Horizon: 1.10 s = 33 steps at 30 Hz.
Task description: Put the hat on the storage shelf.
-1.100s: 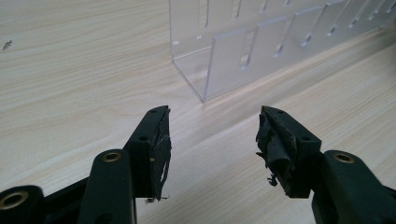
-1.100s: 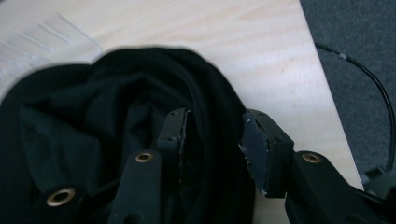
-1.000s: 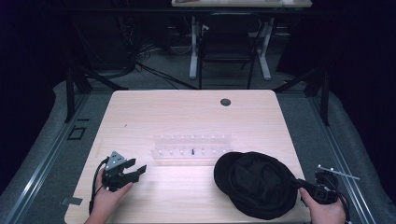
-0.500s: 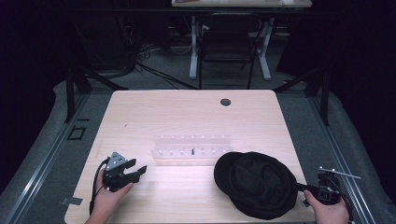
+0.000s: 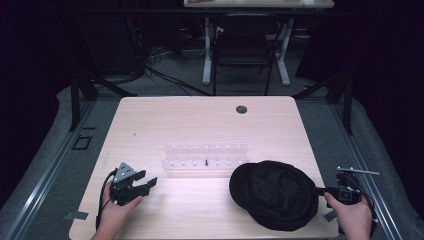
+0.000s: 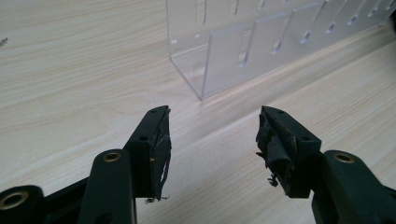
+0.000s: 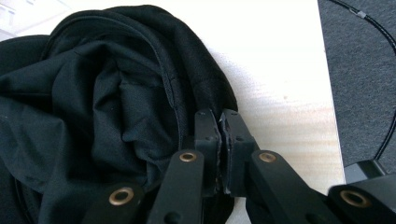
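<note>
Desk (image 5: 200,120) of pale wood is carrying everything. My left gripper (image 5: 141,184) is sitting near the front left corner, my left hand (image 5: 116,216) wrapped around it, jaws gaping wide with nothing between them. In the left gripper view they are pointing at the near end of a clear acrylic rack (image 6: 261,42), which is standing just ahead, apart from the tips. On the high view this rack (image 5: 205,159) is lying mid-desk. Right of it, a black cap (image 5: 275,194) is resting open side up at the front right. My right gripper (image 7: 219,122) is pinching the cap's rim (image 7: 187,100), jaws pressed together on the fabric, my right hand (image 5: 352,217) holding it past the desk edge.
</note>
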{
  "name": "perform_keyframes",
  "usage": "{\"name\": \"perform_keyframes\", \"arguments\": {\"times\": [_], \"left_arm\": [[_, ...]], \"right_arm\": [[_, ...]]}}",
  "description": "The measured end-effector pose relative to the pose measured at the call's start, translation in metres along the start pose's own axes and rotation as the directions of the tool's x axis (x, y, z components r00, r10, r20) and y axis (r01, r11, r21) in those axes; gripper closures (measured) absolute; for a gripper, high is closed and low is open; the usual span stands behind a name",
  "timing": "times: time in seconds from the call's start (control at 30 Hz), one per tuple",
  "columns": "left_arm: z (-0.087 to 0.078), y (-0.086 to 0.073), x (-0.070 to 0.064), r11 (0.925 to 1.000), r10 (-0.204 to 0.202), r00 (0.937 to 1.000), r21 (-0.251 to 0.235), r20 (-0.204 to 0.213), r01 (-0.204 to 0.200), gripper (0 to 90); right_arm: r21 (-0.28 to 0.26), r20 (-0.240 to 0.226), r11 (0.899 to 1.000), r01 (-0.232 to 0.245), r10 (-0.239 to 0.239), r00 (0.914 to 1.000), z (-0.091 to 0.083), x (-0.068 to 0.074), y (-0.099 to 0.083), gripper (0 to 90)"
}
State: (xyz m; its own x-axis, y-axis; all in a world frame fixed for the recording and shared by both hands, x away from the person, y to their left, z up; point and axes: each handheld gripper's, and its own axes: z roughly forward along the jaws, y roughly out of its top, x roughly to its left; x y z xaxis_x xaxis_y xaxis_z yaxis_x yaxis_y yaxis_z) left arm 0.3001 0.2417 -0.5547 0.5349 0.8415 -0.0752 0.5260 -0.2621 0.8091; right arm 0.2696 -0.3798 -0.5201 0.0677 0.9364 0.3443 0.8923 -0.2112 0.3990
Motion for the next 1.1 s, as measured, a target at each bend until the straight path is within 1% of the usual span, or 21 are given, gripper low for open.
{"name": "perform_keyframes", "arguments": {"times": [0.03, 0.07, 0.1, 0.13, 0.23, 0.27, 0.3, 0.33, 0.37, 0.4, 0.43, 0.47, 0.5, 0.53, 0.57, 0.77, 0.93, 1.0, 1.03, 1.07, 1.1], "left_arm": [[0.000, 0.000, 0.000, 1.0000, 0.000, 1.0000, 0.000, 0.000, 0.000, 44.6], [0.000, 0.000, 0.000, 1.0000, 0.000, 1.0000, 0.000, 0.001, 0.000, 44.6], [0.000, 0.000, 0.000, 1.0000, 0.001, 1.0000, 0.001, 0.000, -0.001, 44.6], [0.000, 0.000, 0.000, 1.0000, 0.001, 1.0000, 0.001, 0.000, -0.001, 44.6], [0.000, 0.000, 0.000, 1.0000, 0.001, 1.0000, 0.003, -0.001, -0.001, 44.6], [0.000, 0.000, 0.000, 1.0000, 0.000, 1.0000, 0.002, 0.000, 0.000, 44.6], [0.000, 0.000, 0.000, 1.0000, 0.000, 1.0000, 0.002, 0.000, 0.000, 44.6], [0.000, 0.000, 0.000, 1.0000, 0.001, 1.0000, 0.002, 0.000, -0.001, 44.6], [0.000, 0.000, 0.000, 1.0000, 0.001, 1.0000, 0.003, 0.000, -0.001, 44.6], [0.001, 0.000, 0.000, 1.0000, 0.000, 1.0000, 0.004, 0.000, 0.000, 44.6], [0.000, 0.000, 0.000, 0.9999, 0.002, 1.0000, 0.011, 0.002, -0.002, 44.6], [0.000, 0.000, 0.000, 1.0000, 0.001, 1.0000, 0.009, 0.001, -0.001, 44.6], [0.000, 0.000, 0.000, 1.0000, 0.001, 1.0000, 0.009, 0.001, -0.001, 44.6], [0.000, 0.000, 0.000, 1.0000, 0.001, 1.0000, 0.009, 0.001, -0.001, 44.6], [0.000, 0.000, 0.000, 0.9999, 0.003, 1.0000, 0.011, 0.002, -0.003, 44.6], [0.000, 0.000, 0.000, 1.0000, 0.002, 1.0000, 0.009, 0.001, -0.002, 44.6], [0.000, 0.000, 0.000, 0.9999, 0.002, 1.0000, 0.010, 0.000, -0.002, 44.6], [0.000, 0.000, 0.000, 1.0000, 0.002, 1.0000, 0.009, 0.000, -0.003, 44.6], [0.000, 0.000, 0.000, 1.0000, 0.003, 1.0000, 0.009, 0.000, -0.003, 44.6], [0.000, 0.000, 0.000, 1.0000, 0.003, 1.0000, 0.009, 0.000, -0.003, 44.6], [0.001, 0.000, 0.000, 1.0000, 0.002, 1.0000, 0.004, -0.002, -0.002, 44.6]], "right_arm": [[-0.014, -0.036, 1.000, -0.017, 0.016, 0.9992, 0.003, 0.000, 0.001, 86.1], [-0.010, -0.035, 1.000, -0.022, 0.022, 0.9991, 0.004, 0.001, 0.002, 85.8], [0.013, -0.020, 1.000, -0.004, 0.004, 0.9998, 0.002, 0.000, 0.005, 85.2], [0.003, -0.043, 1.000, -0.018, 0.018, 0.9989, 0.004, 0.001, 0.005, 84.6], [0.055, -0.002, 0.998, 0.020, -0.020, 0.9998, 0.002, 0.000, 0.011, 83.4], [0.045, -0.029, 0.999, 0.007, -0.006, 0.9996, 0.004, 0.000, 0.011, 83.3], [0.046, -0.009, 0.999, -0.006, 0.006, 0.9999, 0.004, 0.002, 0.012, 83.1], [0.065, -0.025, 0.998, 0.010, -0.009, 0.9997, 0.004, 0.001, 0.013, 82.9], [0.075, -0.019, 0.997, 0.010, -0.009, 0.9998, 0.004, 0.002, 0.015, 82.8], [0.104, 0.010, 0.994, 0.020, -0.022, 0.9997, 0.003, 0.002, 0.016, 82.4], [0.097, -0.017, 0.995, 0.012, -0.010, 0.9998, 0.005, 0.002, 0.017, 82.4], [0.106, -0.007, 0.994, 0.012, -0.011, 0.9999, 0.005, 0.002, 0.018, 82.4], [0.144, 0.028, 0.989, 0.039, -0.044, 0.9986, 0.002, 0.002, 0.020, 82.4], [0.144, 0.028, 0.989, 0.039, -0.044, 0.9986, 0.002, 0.002, 0.020, 82.4], [0.135, -0.012, 0.991, 0.025, -0.024, 0.9996, 0.006, 0.004, 0.020, 82.2], [0.207, 0.001, 0.978, 0.033, -0.034, 0.9994, 0.010, 0.005, 0.024, 80.8], [0.246, -0.023, 0.969, 0.031, -0.026, 0.9994, 0.014, 0.003, 0.027, 80.0], [0.245, -0.016, 0.969, 0.025, -0.022, 0.9996, 0.015, 0.003, 0.027, 79.9], [0.287, 0.020, 0.957, 0.046, -0.055, 0.9983, 0.013, 0.001, 0.030, 79.8], [0.270, -0.027, 0.962, 0.028, -0.021, 0.9994, 0.017, 0.001, 0.029, 79.8], [0.278, -0.032, 0.960, 0.026, -0.018, 0.9993, 0.017, 0.001, 0.029, 79.8]]}}
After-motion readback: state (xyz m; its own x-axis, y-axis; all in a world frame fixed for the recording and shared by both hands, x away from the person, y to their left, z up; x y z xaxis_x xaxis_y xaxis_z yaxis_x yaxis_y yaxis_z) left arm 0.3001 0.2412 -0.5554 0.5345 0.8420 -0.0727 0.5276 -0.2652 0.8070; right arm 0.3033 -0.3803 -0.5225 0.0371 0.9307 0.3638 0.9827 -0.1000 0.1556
